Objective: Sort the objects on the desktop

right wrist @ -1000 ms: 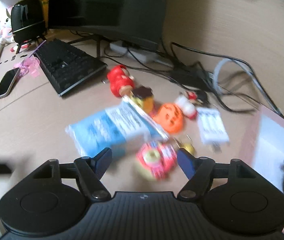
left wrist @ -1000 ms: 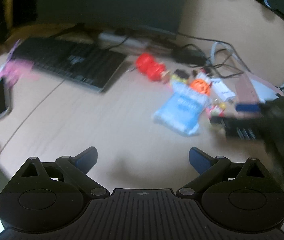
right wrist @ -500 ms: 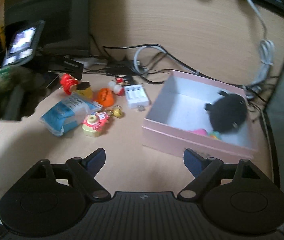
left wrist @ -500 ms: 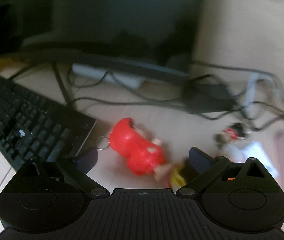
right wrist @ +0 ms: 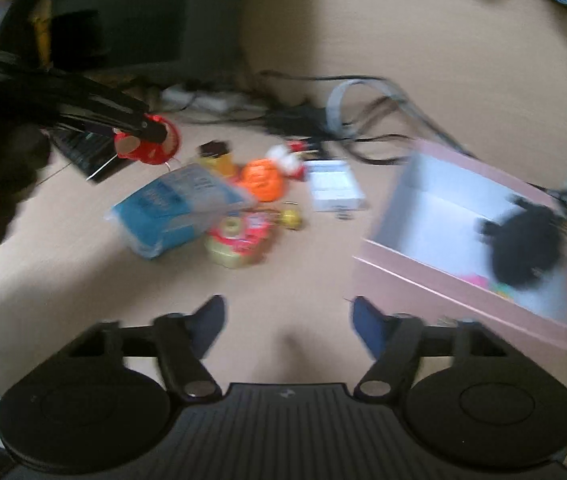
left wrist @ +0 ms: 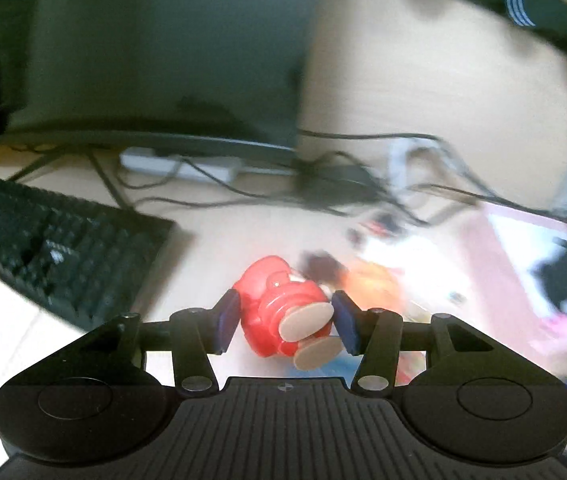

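Left wrist view: red figure (left wrist: 279,312) is clamped by left gripper (left wrist: 286,322), jaws just closed. Right gripper (right wrist: 286,326) is held parted over bare desk (right wrist: 83,280), jaws narrowing; pink box (right wrist: 463,284) right.

toys (right wrist: 239,200) left of box (right wrist: 463,292) | plush (right wrist: 523,248), seemingly, in box | keyboard (left wrist: 63,248) far left

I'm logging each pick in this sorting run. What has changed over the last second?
The left gripper moved in from the open desk, and its jaws have just been closing onto the red figure. The right gripper, with nothing between its fingers, pulled back and has been closing partway. The blue packet and pink box stayed put.
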Demonstrator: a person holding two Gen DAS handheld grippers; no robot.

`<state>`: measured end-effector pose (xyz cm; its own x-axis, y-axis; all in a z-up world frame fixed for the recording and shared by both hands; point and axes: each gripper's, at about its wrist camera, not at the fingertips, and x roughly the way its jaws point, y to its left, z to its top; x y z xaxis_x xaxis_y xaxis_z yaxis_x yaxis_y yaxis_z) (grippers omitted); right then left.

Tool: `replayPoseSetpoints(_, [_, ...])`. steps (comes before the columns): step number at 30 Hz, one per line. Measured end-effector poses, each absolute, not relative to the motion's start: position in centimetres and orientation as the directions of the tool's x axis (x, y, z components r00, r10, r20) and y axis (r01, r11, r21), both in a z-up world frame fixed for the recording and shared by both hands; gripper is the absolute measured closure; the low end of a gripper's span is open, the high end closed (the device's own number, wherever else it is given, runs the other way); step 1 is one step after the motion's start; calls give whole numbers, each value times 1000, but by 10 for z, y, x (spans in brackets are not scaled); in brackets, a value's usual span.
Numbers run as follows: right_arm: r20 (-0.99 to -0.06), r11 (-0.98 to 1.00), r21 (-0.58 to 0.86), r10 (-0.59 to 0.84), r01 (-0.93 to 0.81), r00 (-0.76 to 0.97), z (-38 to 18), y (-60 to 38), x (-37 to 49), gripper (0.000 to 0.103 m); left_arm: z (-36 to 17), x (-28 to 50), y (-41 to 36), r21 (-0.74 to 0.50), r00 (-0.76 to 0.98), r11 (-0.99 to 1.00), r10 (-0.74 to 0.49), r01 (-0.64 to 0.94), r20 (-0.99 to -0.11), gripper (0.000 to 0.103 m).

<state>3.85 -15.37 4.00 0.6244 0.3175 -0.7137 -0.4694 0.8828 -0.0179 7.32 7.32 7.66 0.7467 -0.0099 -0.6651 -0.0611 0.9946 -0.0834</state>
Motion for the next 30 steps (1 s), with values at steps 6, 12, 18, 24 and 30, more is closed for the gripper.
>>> replayPoseSetpoints(6, [-688,829,-87,351,-552,635,14,-92,75,40,81,19,60,-125,730,992,-67,-25,-680,48])
replayPoseSetpoints(12, [-690,834,-91,342,-545,638,3,-72,91,52,87,-6,61,-197,731,980,-131,-5,-670,48])
replayPoseSetpoints(18, [-705,863,-59,320,-502,633,19,-115,45,53,66,-12,34,-248,687,964,-245,96,-684,48])
replayPoseSetpoints(24, [-709,907,-163,166,-388,685,27,-171,-1,51,47,-7,-14,-270,609,929,-371,255,-701,46])
replayPoseSetpoints(30, [-684,955,-152,85,-256,724,40,-215,-23,24,36,-18,-28,-189,566,925,-354,330,-745,27])
